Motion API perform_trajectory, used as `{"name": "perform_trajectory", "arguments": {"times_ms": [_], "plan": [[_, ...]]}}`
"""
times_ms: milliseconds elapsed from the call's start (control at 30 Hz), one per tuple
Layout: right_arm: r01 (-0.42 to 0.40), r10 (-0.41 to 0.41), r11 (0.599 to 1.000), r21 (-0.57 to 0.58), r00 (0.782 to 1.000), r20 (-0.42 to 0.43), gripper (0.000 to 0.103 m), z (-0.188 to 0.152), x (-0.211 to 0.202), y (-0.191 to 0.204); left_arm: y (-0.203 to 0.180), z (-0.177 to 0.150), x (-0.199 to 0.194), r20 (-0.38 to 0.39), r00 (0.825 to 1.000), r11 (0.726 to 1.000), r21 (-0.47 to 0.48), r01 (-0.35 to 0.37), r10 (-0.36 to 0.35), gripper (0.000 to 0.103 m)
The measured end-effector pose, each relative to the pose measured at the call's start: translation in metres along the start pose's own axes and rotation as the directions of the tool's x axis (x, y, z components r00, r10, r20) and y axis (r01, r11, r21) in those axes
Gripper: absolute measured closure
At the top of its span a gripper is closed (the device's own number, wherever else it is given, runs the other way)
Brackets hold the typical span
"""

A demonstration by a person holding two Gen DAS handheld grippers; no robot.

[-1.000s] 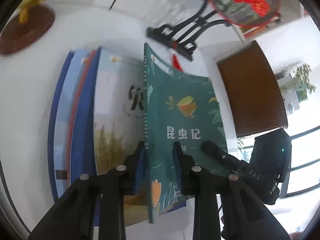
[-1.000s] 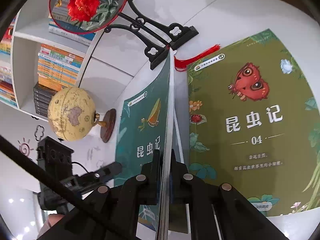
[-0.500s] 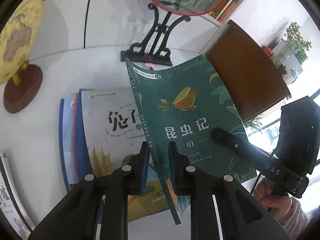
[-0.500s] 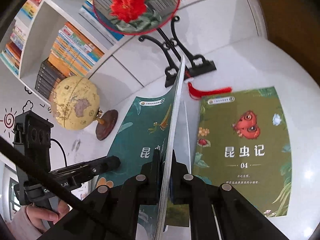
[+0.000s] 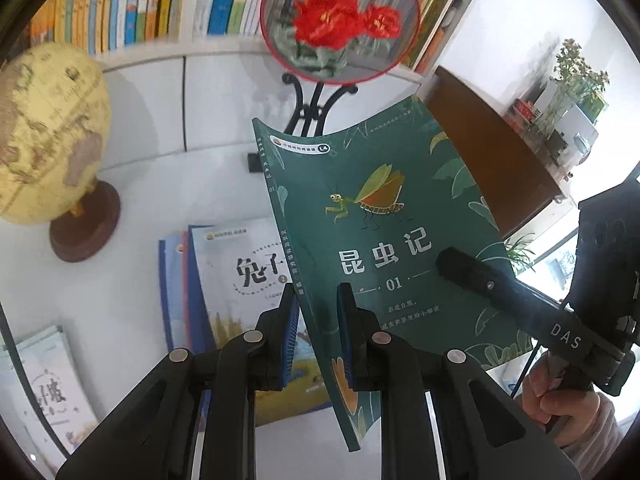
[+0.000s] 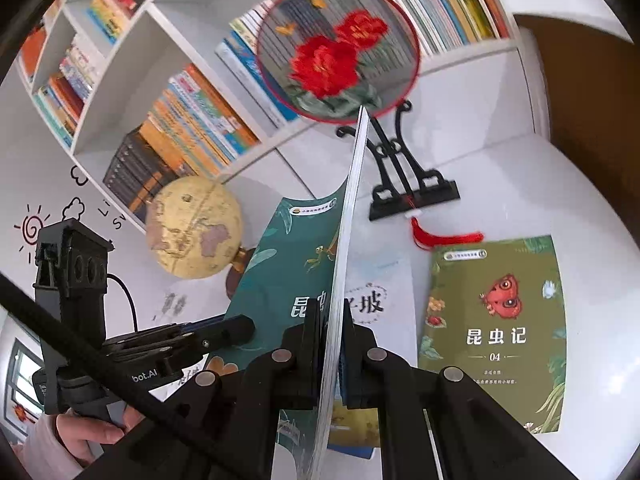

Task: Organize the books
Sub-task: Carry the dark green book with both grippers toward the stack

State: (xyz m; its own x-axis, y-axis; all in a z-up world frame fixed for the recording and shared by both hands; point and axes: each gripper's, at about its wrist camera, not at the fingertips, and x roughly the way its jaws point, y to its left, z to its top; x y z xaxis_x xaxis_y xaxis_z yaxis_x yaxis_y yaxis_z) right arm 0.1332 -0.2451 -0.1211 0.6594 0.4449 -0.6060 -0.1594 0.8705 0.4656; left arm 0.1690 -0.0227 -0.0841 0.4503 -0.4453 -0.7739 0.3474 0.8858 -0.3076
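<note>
A dark green book numbered 01 (image 5: 384, 240) is held up off the white table, tilted, by both grippers. My left gripper (image 5: 318, 332) is shut on its spine edge. My right gripper (image 6: 332, 354) is shut on its page edge, seen edge-on in the right wrist view (image 6: 348, 240). The right gripper also shows in the left wrist view (image 5: 480, 280). An olive green book numbered 04 (image 6: 496, 332) lies flat on the table to the right. A stack of blue and white books (image 5: 236, 292) lies under the lifted book.
A globe (image 5: 44, 140) on a brown base stands at the left. A round red-flower fan on a black stand (image 6: 400, 184) stands at the back. Filled bookshelves (image 6: 192, 120) line the wall behind. More pale books (image 5: 44, 392) lie at the table's left edge.
Both grippers have raised the green 01 book higher above the table and tilted it up. The stack and the 04 book look farther below; the shelves have come into view.
</note>
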Motion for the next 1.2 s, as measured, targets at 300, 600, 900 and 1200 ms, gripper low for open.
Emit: {"name": "perform_trajectory", "arguments": {"times_ms": [300,600,900,1200], "plan": [[-0.01,0.015,0.997,-0.08,0.998,0.054,0.096,0.006,-0.032,0.052,0.002,0.004,-0.057,0.09,0.996,1.0,-0.024,-0.001,0.003,0.088],[-0.03,0.044,0.989,-0.143,0.994,0.096,0.095,0.011,-0.051,0.11,0.018,0.003,-0.12,0.198,0.98,0.999,-0.046,-0.007,0.016,0.088],[-0.064,0.087,0.979,-0.194,0.99,0.114,0.094,0.007,-0.057,0.166,0.042,-0.013,-0.167,0.258,0.964,0.996,-0.068,-0.052,0.068,0.088],[-0.101,0.126,0.964,-0.246,0.988,0.09,0.094,-0.007,-0.034,0.227,0.094,-0.036,-0.205,0.28,0.952,0.987,-0.135,-0.093,0.128,0.088]]}}
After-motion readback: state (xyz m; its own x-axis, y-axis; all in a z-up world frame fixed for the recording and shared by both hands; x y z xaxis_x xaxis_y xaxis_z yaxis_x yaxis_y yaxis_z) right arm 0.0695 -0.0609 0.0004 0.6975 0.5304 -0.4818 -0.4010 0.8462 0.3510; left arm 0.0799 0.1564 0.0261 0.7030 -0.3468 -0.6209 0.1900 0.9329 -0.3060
